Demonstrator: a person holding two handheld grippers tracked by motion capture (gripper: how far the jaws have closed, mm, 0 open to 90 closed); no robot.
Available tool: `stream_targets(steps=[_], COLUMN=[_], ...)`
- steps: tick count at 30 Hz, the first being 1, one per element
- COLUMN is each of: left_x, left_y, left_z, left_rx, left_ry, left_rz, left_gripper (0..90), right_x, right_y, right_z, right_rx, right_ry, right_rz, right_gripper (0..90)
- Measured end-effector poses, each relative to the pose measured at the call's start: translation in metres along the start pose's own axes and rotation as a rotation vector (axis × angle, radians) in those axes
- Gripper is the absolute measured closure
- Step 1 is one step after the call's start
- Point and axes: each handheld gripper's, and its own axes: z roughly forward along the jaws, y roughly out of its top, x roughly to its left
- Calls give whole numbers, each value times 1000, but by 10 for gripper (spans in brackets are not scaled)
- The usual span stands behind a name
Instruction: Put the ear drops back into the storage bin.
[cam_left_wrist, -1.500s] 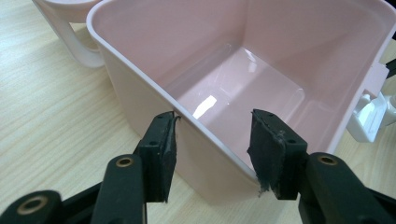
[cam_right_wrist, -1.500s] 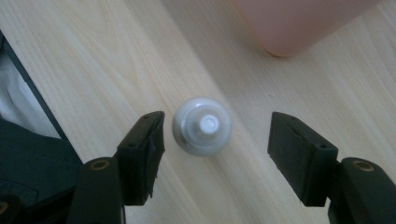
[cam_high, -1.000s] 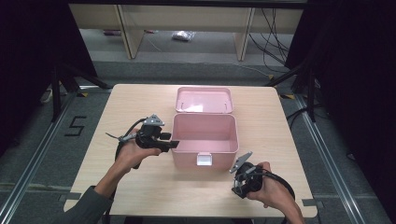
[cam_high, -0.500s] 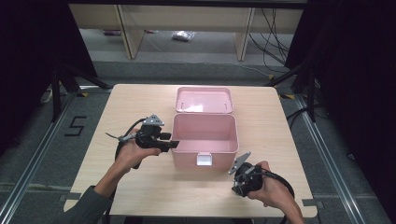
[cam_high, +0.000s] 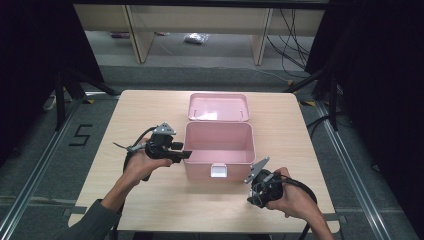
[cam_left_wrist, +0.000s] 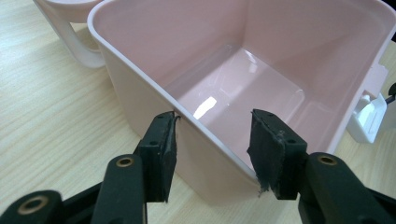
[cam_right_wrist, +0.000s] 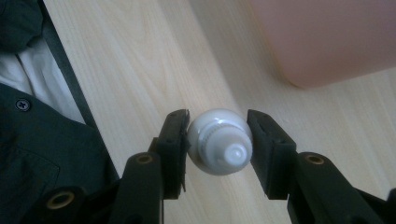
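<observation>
Pink box (cam_high: 218, 145) open in middle of wooden tabletop (cam_high: 150, 110), lid (cam_high: 218, 107) lying flat behind. White latch (cam_high: 219, 172) on front wall. Left gripper (cam_high: 184, 154) held at left wall of box, jaws at rim. Right gripper (cam_high: 256, 197) low near front right corner of box, close to tabletop edge. Dark floor (cam_high: 45, 150) around, shelves (cam_high: 200, 25) beyond.

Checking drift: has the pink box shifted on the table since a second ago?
No. The pink box sits at the same spot against the table edges, open lid behind it.
</observation>
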Motion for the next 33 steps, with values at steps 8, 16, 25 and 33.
stream_targets(steps=[8,16,25,33], left_x=[0,-1,0,0], left_y=[0,0,0,0], left_z=[0,0,0,0], left_rx=[2,0,2,3], left_ry=[1,2,2,-1], left_rz=[0,-2,1,3], left_gripper=[512,512,511,511], right_x=[-1,-2,-4,-3], right_y=[5,9,15,20], right_z=[-15,-23,-31,-41], right_rx=[-8,-17,-35,-30], right_ry=[6,4,17,17], right_rz=[-21,-32,-61,-66], right_gripper=[603,603,603,604])
